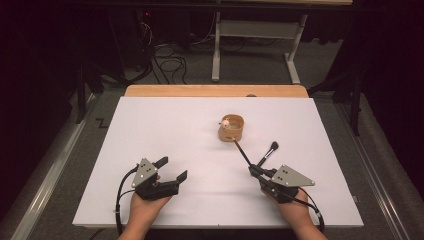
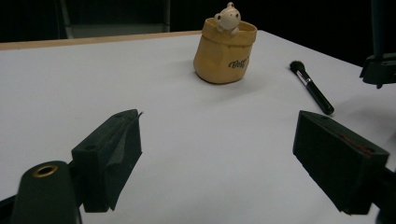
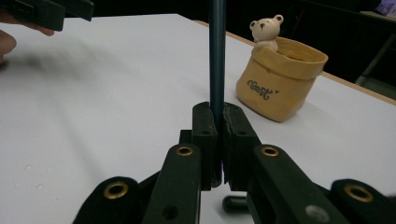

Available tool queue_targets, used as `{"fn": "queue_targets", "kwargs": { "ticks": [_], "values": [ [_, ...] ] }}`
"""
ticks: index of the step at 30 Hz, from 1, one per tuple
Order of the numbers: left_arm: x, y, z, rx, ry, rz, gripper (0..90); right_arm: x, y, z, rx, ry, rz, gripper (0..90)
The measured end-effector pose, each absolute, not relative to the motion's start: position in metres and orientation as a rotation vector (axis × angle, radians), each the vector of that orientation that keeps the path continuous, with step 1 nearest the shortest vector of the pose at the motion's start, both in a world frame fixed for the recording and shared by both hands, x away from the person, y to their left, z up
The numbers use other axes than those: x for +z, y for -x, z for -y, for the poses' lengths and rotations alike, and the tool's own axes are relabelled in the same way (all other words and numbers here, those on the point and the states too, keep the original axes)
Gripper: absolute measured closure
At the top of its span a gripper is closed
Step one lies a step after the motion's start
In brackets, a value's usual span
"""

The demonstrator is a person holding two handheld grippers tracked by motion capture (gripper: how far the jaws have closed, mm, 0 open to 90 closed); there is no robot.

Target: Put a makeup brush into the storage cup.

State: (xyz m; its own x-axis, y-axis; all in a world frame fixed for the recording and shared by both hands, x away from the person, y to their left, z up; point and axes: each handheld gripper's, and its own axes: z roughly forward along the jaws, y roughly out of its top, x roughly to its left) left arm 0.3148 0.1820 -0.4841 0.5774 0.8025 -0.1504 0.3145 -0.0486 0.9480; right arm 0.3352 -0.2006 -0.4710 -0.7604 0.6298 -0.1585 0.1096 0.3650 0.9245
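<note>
A yellow sack-shaped pot (image 1: 231,128) with a small bear figure on its rim stands past the middle of the white board (image 1: 165,125). My right gripper (image 1: 254,171) is shut on a thin dark stick (image 1: 243,154) that points toward the pot. In the right gripper view the stick (image 3: 217,56) rises from between the closed jaws (image 3: 218,121), with the pot (image 3: 280,79) behind on the right. A black makeup brush (image 1: 267,152) lies on the board beside the stick. My left gripper (image 1: 173,168) stands open at the front left, with nothing between its jaws (image 2: 217,154).
The left gripper view has the pot (image 2: 226,56) ahead and the brush (image 2: 310,86) lying to its right. A wooden table edge (image 1: 215,90) runs behind the board. Beyond it are cables and a metal table frame (image 1: 255,45) on the floor.
</note>
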Motion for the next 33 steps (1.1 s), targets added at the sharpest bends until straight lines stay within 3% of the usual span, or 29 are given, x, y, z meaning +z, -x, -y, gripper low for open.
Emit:
{"fn": "queue_targets", "kwargs": {
  "ticks": [8, 33],
  "values": [
    [-0.482, -0.314, -0.171, 0.493, -1.639, -0.931, 14.4, -0.472, -0.346, 0.184, 1.435, -0.666, -2.141, 86.3],
    [-0.469, -0.321, -0.152, 0.403, -1.635, -0.900, 16.9, -0.477, -0.332, 0.162, 1.518, -0.600, -2.158, 86.3]
  ]
}}
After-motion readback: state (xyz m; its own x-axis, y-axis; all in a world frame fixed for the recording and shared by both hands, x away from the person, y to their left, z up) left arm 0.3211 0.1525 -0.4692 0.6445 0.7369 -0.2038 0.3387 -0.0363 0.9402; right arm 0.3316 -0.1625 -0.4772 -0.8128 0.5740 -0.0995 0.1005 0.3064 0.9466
